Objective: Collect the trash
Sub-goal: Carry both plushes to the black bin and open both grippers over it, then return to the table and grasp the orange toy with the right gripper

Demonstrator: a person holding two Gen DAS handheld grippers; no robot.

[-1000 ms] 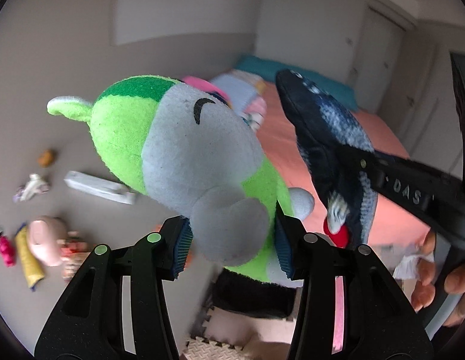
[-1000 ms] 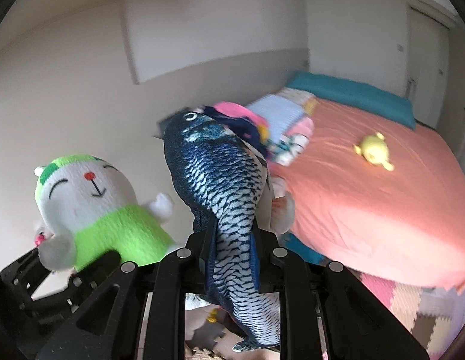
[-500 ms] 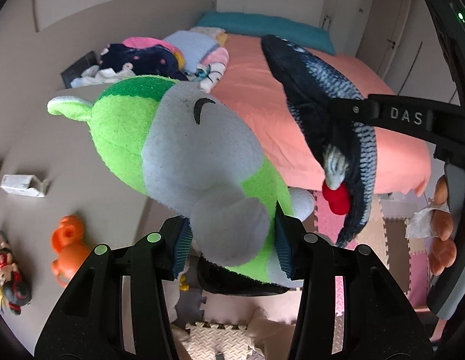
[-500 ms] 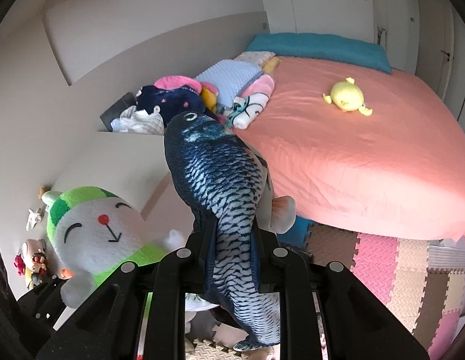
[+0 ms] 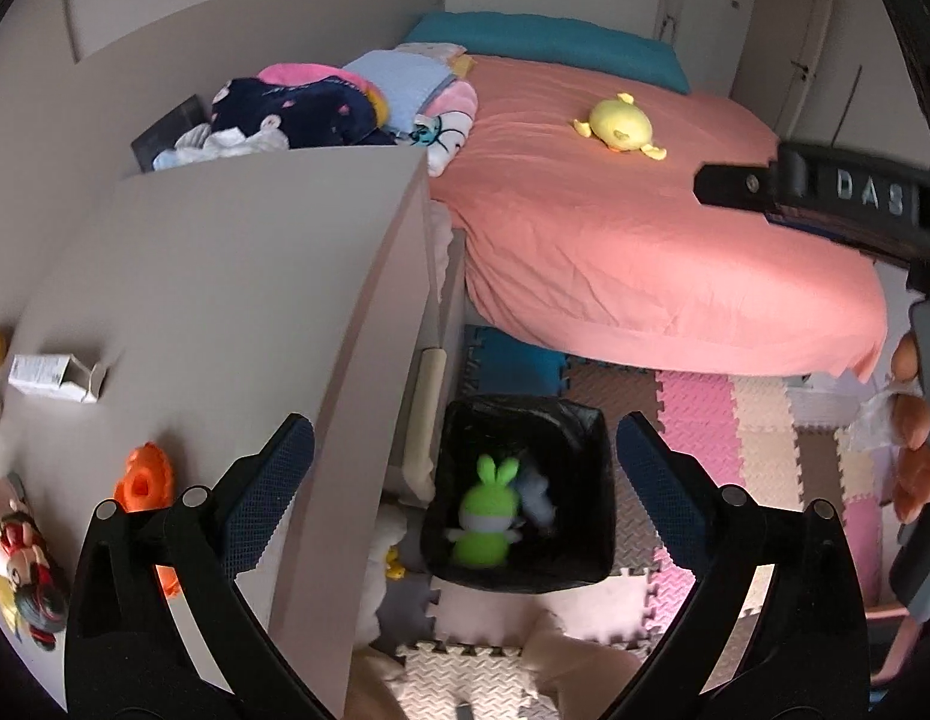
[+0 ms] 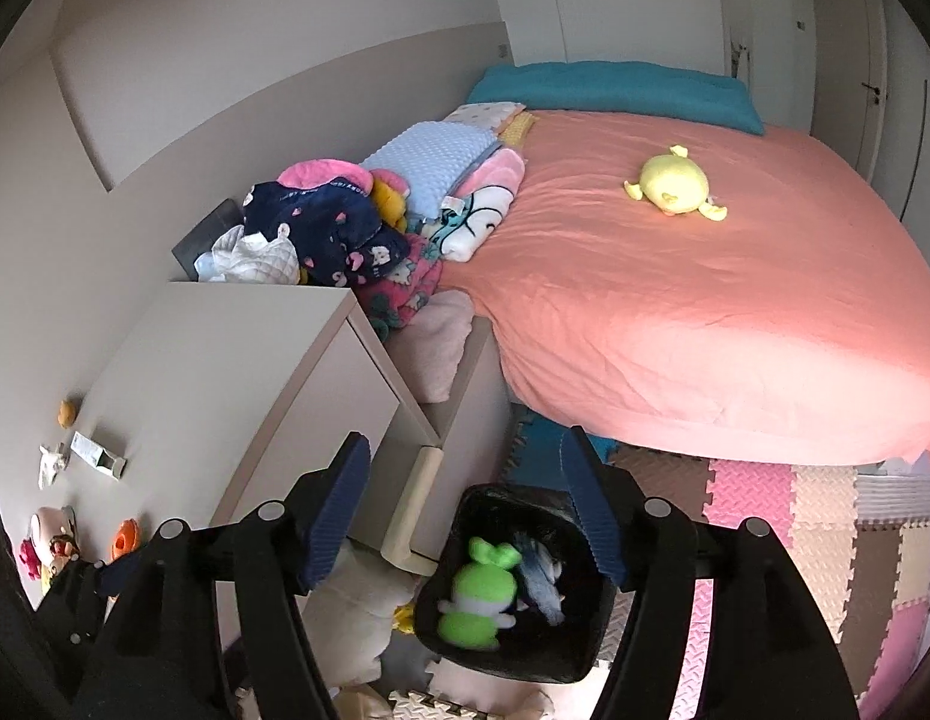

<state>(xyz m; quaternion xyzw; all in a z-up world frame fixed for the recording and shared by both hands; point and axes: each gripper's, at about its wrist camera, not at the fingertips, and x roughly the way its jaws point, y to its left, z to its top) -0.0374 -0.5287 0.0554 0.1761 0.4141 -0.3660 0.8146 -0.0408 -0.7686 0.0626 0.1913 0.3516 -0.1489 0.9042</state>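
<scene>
Foam floor tiles (image 5: 759,438) lie beneath both tongs. Left tongs (image 5: 465,450) stand wide open, holding nothing. Right tongs (image 6: 465,498) likewise stand wide open and empty. Directly below both, a black-lined bin (image 5: 591,420) contains the green plush rabbit (image 5: 483,525) and the blue plush fish (image 6: 540,579), touching. Beside the bin stands the desk (image 5: 225,300); beyond it, the bed (image 6: 705,312).

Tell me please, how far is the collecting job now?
Done: the green and white plush rabbit and the blue fish plush lie inside the black lined bin. In hand: nothing; the left tool and the right tool are both open above it. Left: the white carton, the orange toy and the small dolls remain on the grey cabinet top.
</scene>
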